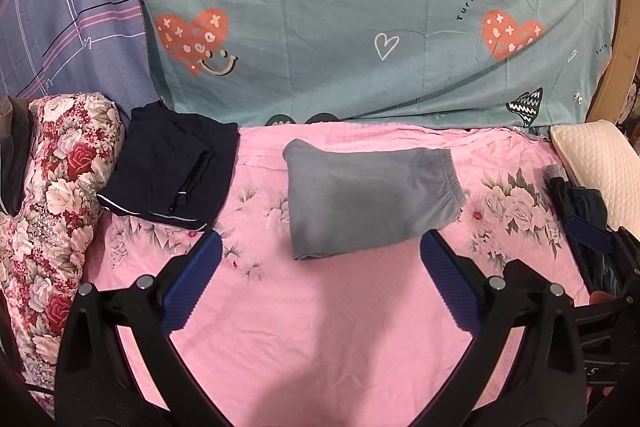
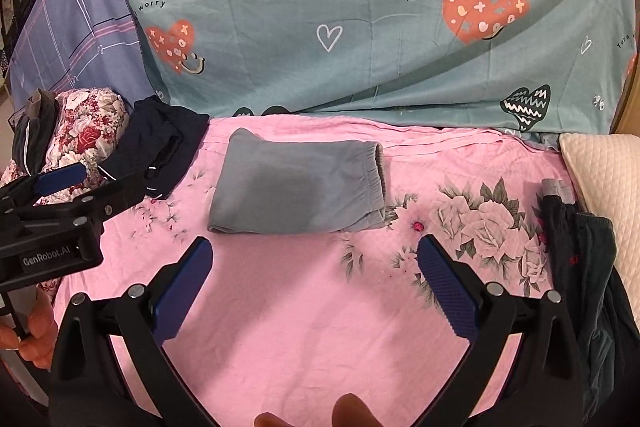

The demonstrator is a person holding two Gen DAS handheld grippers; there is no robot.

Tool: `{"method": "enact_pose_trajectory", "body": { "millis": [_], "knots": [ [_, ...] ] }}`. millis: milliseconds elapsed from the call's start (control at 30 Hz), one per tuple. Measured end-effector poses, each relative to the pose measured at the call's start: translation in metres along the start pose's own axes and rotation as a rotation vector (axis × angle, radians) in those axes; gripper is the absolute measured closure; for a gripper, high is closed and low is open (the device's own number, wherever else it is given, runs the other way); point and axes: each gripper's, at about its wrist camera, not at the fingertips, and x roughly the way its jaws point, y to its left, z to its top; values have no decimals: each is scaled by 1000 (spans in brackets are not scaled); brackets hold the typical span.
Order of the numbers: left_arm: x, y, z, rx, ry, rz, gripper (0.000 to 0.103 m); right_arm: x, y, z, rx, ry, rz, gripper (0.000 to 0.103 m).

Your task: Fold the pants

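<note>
Grey pants (image 1: 368, 195) lie folded into a compact rectangle on the pink floral bedsheet (image 1: 320, 327), waistband to the right; they also show in the right wrist view (image 2: 296, 187). My left gripper (image 1: 320, 247) is open and empty, just in front of the grey pants. My right gripper (image 2: 314, 247) is open and empty, also just in front of them. The left gripper shows from the side at the left of the right wrist view (image 2: 64, 179).
Folded dark navy pants (image 1: 168, 171) lie at the left by a floral quilt roll (image 1: 60, 187). Dark clothes (image 2: 580, 247) are piled at the right beside a cream pillow (image 2: 608, 179). A teal heart-print sheet (image 1: 360, 27) hangs behind the bed.
</note>
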Motion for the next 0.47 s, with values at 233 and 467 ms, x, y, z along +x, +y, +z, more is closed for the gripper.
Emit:
{"method": "enact_pose_trajectory", "body": {
  "millis": [233, 467],
  "knots": [
    [-4, 0, 0, -1, -11, 5, 2, -3, 2, -2, 0, -1, -4, 1],
    [-6, 2, -2, 0, -12, 4, 2, -5, 3, -2, 4, -2, -1, 1]
  ]
}}
